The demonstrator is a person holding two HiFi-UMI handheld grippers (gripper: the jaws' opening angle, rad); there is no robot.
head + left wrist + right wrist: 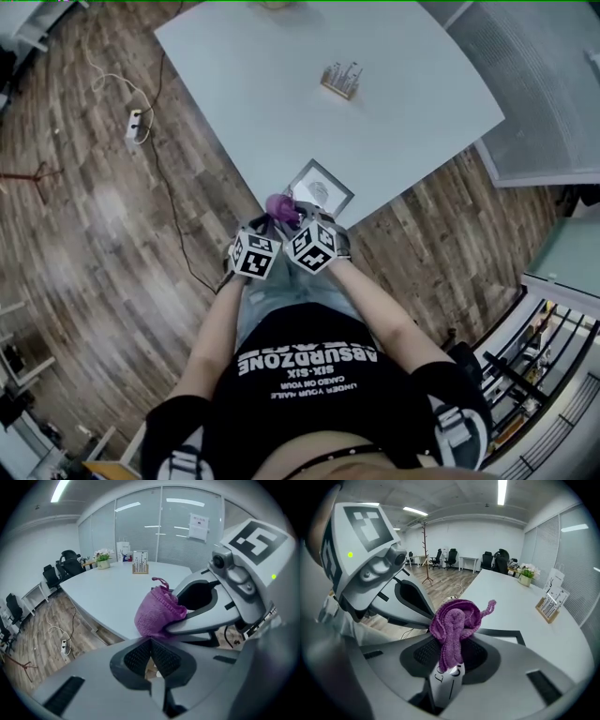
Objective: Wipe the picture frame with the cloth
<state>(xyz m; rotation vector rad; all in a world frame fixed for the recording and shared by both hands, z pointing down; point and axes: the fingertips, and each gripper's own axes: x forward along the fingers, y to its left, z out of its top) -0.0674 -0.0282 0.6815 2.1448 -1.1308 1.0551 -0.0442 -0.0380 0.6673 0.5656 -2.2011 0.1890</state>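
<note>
The picture frame, dark-edged with a white mat, lies flat at the near corner of the pale table; its dark edge shows just past the right jaws. A purple cloth is bunched between the right gripper's jaws, which are shut on it, with a loose tail curling upward. That gripper hangs at the table edge beside the frame. My left gripper sits close to its left, its jaws pressed together with nothing in them. The cloth shows ahead of it, held by the other gripper.
A wooden stand with cards is further in on the table. On the wooden floor to the left lie a power strip and its cable. Office chairs and a coat rack stand further off.
</note>
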